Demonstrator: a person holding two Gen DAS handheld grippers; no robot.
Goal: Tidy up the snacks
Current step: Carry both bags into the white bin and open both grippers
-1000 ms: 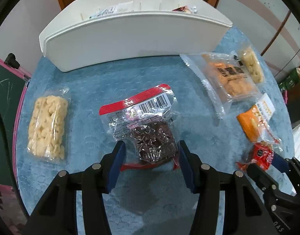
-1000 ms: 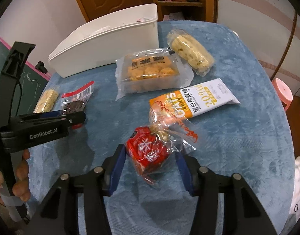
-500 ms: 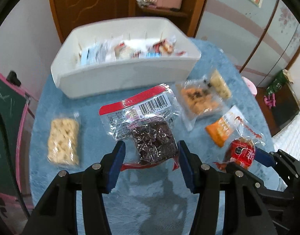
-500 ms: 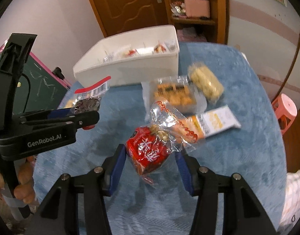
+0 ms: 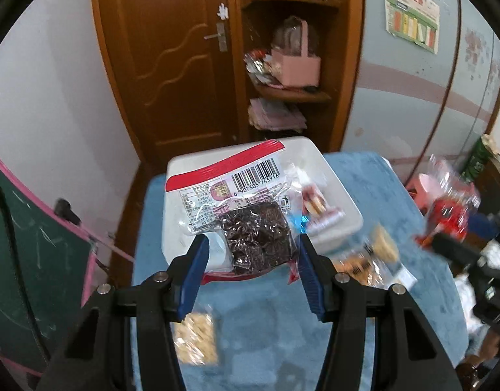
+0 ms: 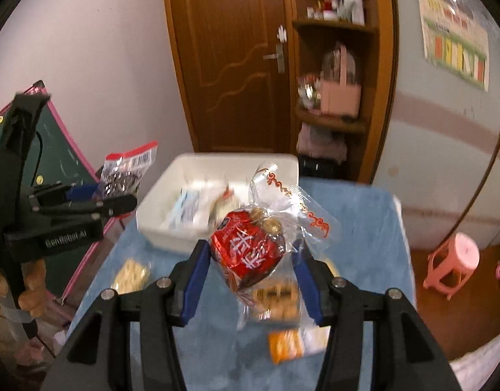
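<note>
Aloft, left gripper (image 5: 251,254) clamping upright date packet (image 5: 240,208), barcode end uppermost.

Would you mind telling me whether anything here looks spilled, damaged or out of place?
Nothing stands out. Both held packets, the dark snack and the red one, look sealed and intact. The other packets lie loose on the blue table, none torn; blur hides finer detail.

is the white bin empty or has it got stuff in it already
Not empty. The right wrist view looks down into the white bin and shows several wrapped snacks lying inside, though blur hides what they are.
</note>
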